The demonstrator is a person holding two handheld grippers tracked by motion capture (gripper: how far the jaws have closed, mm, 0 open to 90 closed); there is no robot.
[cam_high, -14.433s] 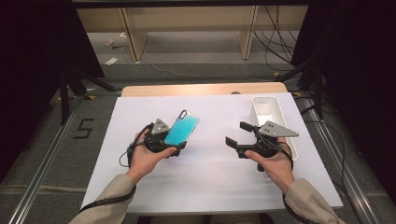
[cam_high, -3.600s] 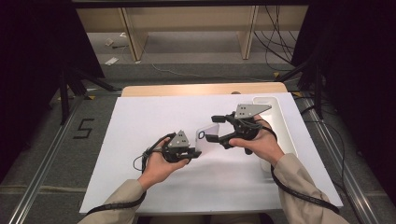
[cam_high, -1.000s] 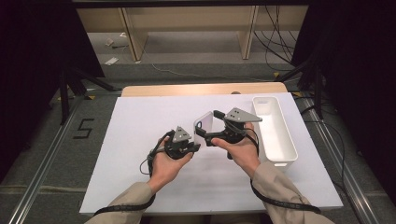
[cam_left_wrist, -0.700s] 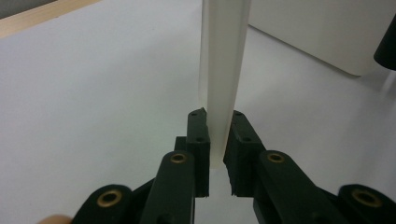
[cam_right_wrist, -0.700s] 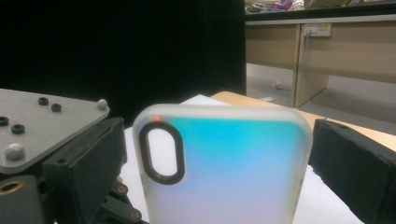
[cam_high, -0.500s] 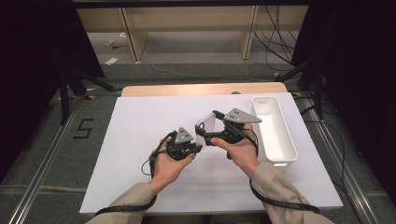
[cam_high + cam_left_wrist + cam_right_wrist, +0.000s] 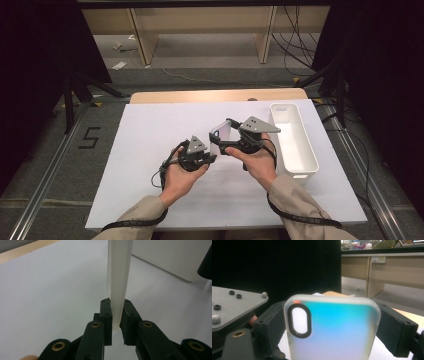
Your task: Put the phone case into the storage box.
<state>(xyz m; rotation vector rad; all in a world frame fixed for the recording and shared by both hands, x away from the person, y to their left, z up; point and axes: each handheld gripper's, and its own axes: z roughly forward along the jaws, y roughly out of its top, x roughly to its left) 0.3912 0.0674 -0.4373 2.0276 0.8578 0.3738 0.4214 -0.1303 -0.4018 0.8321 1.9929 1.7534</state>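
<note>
A frosted phone case (image 7: pixel 218 136) with a teal-to-blue tint is held upright above the white table between both hands. My left gripper (image 7: pixel 213 158) is shut on its thin lower edge; in the left gripper view the pale case (image 7: pixel 118 277) stands pinched between the pads, left gripper (image 7: pixel 117 315). My right gripper (image 7: pixel 223 131) spans the case across its width. Its jaws have just been closing, and in the right gripper view both jaws touch the sides of the case (image 7: pixel 337 330), which shows a camera cutout at its top left.
An empty white tray (image 7: pixel 310 150) lies just right of the hands, long side running away from me. White sheet (image 7: pixel 150 150) covers the table. Wooden shelving and cables stand on the floor beyond the far edge.
The right gripper's jaws have drawn in against the sides of the case. Both hands have stayed where they were.
</note>
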